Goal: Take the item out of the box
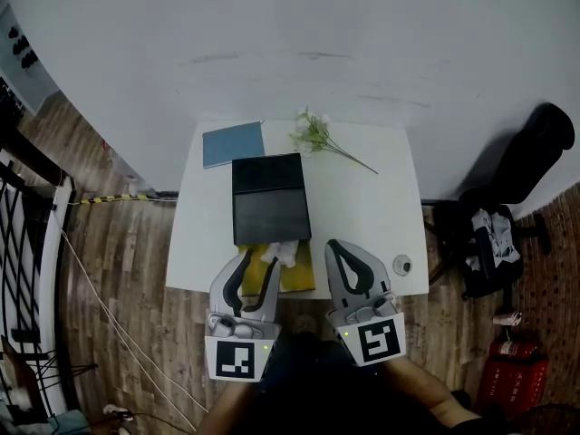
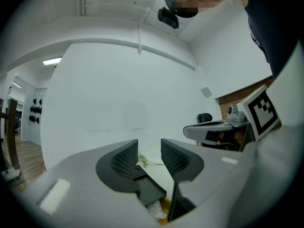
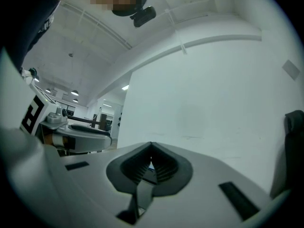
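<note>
**Both grippers at the table's near edge, box ahead of them**

The head view alone gives the layout. A black rectangular box lies at the middle of a white square table. A blue square pad lies behind it on the left and a sprig of white flowers behind it on the right. Just in front of the box, at the near edge, lies a flat yellow piece with crumpled white paper on it. A small round object sits near the right front corner.

The left gripper reaches over the yellow piece and the right gripper stands just beside that piece. Both stop short of the box.

The gripper views give what the head view cannot: how the jaws stand. The left gripper has its jaws apart with nothing between the pads. Through the gap, lower down, show the black rectangular box, the crumpled white paper and the sprig of white flowers. The right gripper has its jaws together at the tips, holding nothing. Each gripper view also shows the other gripper alongside.
</note>
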The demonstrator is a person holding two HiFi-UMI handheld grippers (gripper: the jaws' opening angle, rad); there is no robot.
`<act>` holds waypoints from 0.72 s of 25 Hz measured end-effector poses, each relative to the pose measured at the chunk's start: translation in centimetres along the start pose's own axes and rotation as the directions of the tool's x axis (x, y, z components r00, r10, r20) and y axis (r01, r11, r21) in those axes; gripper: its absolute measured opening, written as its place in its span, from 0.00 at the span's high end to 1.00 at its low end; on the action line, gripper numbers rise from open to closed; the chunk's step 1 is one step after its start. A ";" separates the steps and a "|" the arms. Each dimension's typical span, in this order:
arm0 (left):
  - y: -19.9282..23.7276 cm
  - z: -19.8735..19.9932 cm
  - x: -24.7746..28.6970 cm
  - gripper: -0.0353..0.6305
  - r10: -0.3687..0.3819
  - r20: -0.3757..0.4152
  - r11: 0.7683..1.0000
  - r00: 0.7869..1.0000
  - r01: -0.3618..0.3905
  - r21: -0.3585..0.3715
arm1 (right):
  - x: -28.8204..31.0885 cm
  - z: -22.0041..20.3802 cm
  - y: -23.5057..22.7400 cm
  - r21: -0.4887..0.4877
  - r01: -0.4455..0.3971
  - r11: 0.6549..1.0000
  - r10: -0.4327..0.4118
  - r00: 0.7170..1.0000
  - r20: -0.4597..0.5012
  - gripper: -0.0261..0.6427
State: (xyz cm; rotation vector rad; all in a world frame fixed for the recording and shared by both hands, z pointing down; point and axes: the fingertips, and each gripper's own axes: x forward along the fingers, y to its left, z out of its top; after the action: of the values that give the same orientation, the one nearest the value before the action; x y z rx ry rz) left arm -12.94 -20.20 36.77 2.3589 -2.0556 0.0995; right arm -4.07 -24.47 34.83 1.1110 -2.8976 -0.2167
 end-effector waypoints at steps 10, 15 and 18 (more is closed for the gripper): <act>-0.3 -6.4 1.8 0.71 -0.063 -0.134 0.997 0.989 0.068 0.035 | 0.3 -4.1 0.0 0.019 0.037 0.999 -0.036 0.996 -0.080 0.94; -0.3 -10.1 2.7 0.71 -0.125 -0.186 0.982 0.974 0.149 0.116 | 0.7 -6.6 0.3 0.031 0.055 0.998 -0.050 0.989 -0.136 0.94; -0.4 -12.4 3.2 0.71 -0.148 -0.247 0.974 0.958 0.184 0.132 | 0.8 -8.2 0.5 0.040 0.063 0.997 -0.055 0.984 -0.170 0.94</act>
State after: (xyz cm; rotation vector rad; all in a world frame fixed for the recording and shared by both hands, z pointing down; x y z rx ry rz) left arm -12.58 -22.65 49.33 2.4545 -1.7942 0.5275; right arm -4.38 -25.63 42.97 1.1617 -2.7360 -0.0558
